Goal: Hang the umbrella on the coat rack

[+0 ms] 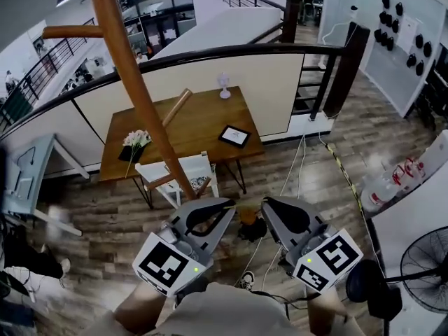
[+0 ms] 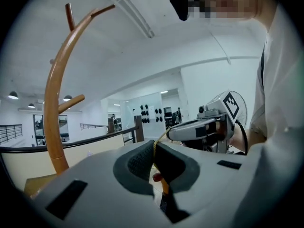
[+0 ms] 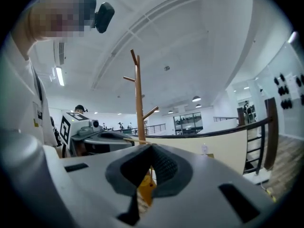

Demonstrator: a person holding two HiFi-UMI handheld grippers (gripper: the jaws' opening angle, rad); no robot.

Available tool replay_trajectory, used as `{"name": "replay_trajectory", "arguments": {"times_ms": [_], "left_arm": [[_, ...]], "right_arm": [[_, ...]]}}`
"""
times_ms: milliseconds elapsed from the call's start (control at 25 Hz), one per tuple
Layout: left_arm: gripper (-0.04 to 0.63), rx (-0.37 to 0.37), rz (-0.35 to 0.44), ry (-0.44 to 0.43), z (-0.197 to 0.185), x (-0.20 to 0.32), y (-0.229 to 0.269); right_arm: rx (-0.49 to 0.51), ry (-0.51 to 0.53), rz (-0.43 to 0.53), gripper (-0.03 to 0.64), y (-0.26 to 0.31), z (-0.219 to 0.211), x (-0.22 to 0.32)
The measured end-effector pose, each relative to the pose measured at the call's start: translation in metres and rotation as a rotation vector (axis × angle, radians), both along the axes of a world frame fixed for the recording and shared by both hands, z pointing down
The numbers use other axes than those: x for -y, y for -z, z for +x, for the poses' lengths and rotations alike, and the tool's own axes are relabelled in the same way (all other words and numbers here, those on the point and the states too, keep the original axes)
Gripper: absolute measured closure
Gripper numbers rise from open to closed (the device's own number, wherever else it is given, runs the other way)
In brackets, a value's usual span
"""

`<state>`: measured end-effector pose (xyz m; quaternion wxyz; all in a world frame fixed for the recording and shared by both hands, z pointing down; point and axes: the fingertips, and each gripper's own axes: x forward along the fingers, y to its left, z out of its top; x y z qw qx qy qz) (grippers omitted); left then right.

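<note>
Head view, looking steeply down: holding the umbrella (image 1: 249, 228) between the two grippers, around 6 o'clock from frame centre, dangling above the floor. Pinching its yellow strap loop (image 2: 161, 137) with the left gripper (image 1: 225, 207), jaws squeezed together on the cord. Pinching the other side with the right gripper (image 1: 269, 205), jaws likewise closed on it. Stretching the loop taut between both, going by the two gripper views.

Spotting the coat rack (image 1: 140, 93) running off toward 11 o'clock, close by but not touching anything held. Guessing at the step in hand: bringing the loop up to a peg (image 1: 70, 31). Doing that well probably meaning pulling the loop wide open, lifting it above the peg tip, sliding it down toward the pole, and only then easing off the jaws, one side at a time. Also watching out for swing.

Reading the umbrella's long axis as roughly vertical, orange handle end (image 3: 146, 188) up at the loop, dark body pointing down at the floor, so seeing it nearly end-on here. Not managing to judge any tilt from this angle.
</note>
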<state>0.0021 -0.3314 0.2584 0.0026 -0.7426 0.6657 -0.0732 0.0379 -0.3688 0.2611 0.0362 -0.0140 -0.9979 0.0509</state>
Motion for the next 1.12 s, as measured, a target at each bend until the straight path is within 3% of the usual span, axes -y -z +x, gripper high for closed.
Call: {"name": "replay_trajectory", "arguments": {"times_ms": [320,600,1120], "left_arm": [[0.594,-0.003,0.01,0.154,-0.006,-0.012,-0.002],[0.594,-0.026,-0.02,0.227,-0.026,-0.049,-0.014],[0.595,-0.087,-0.149,0.216,-0.048,-0.062,-0.079]], "right_arm": [[-0.011,0.154,-0.017,0.612,-0.01,-0.01,-0.008],[-0.038,0.225,-0.05,0.612,-0.024,-0.031,-0.045],[-0.147,0.158,-0.12,0.612,-0.083,-0.059,-0.053]]}}
